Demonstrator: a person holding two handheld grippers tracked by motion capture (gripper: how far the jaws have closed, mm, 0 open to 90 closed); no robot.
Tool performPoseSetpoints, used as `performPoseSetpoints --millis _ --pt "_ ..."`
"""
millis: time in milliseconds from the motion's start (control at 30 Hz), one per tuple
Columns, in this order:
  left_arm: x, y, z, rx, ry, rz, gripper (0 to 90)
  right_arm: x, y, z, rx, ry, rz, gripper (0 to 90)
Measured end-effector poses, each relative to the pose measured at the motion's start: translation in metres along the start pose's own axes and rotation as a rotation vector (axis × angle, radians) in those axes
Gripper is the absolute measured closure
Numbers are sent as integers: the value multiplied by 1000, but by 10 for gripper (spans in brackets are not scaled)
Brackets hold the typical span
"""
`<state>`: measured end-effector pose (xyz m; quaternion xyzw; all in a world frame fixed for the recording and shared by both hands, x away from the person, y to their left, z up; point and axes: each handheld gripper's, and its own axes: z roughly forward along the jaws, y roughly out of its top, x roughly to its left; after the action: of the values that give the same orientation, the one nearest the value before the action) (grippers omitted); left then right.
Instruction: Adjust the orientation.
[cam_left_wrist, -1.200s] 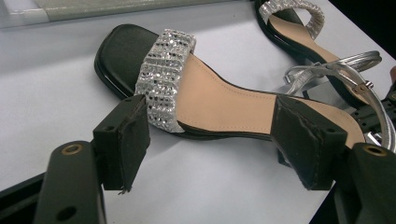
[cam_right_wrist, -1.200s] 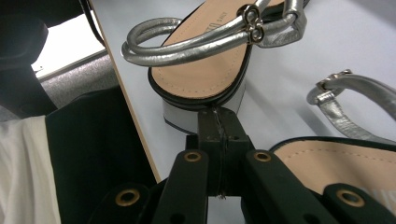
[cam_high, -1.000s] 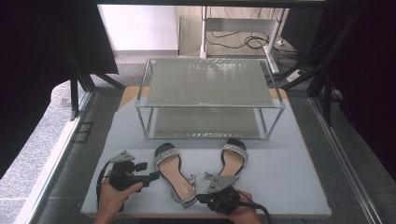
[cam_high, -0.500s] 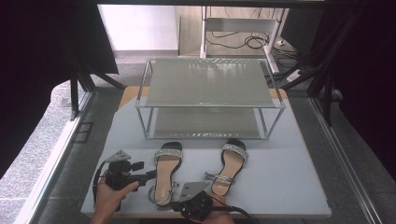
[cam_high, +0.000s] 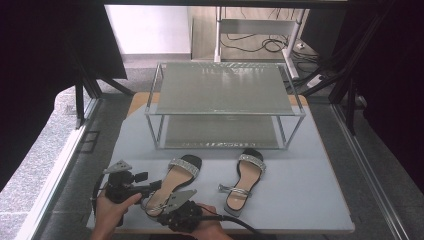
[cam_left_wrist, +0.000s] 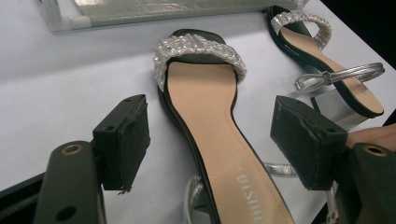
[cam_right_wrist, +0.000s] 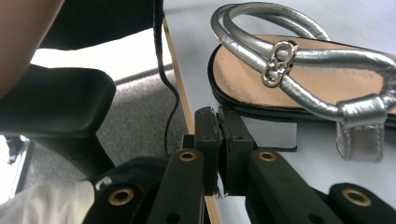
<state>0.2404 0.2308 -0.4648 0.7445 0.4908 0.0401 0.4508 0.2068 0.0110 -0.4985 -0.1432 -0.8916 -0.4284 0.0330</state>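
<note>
We keep the shelf rack (cam_high: 226, 105) clear behind. The near sandal (cam_left_wrist: 210, 135) lies between the spread left gripper (cam_left_wrist: 210, 140) jaws; we close squarely across its sole. The right gripper (cam_right_wrist: 219, 144) is pressed together, empty.

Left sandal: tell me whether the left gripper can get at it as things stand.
Probably yes. The left gripper is open with its jaws on either side of the left sandal, and nothing lies between them.
</note>
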Motion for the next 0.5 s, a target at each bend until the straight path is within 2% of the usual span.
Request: performPoseSetpoints --millis 100,200,233,267,300,400,433,467,500 --pt "1 0 -1 -1 1 -1 283 1 0 -1 -3 -8 -12 840" --pt "4 0 -1 1 1 -5 284 1 -4 -18 -36 -43 -27 833" --pt "4 0 0 2 1 -4 284 -1 -6 -29 -59 -55 -22 828" --pt "5 0 0 3 1 -4 284 -4 -11 -54 -103 -103 -26 812" --pt "5 0 0 4 1 -3 284 -4 -11 -54 -103 -103 -26 812" --pt "5 0 1 11 1 4 284 -15 -23 -95 -159 -180 -1 772" --pt "5 -1 2 16 1 9 284 -26 -33 -119 -182 -238 26 722" --pt "5 -1 2 21 2 8 284 -26 -33 -119 -182 -238 26 722" --pt "4 -2 3 22 5 9 283 -32 -38 -130 -192 -259 47 699"
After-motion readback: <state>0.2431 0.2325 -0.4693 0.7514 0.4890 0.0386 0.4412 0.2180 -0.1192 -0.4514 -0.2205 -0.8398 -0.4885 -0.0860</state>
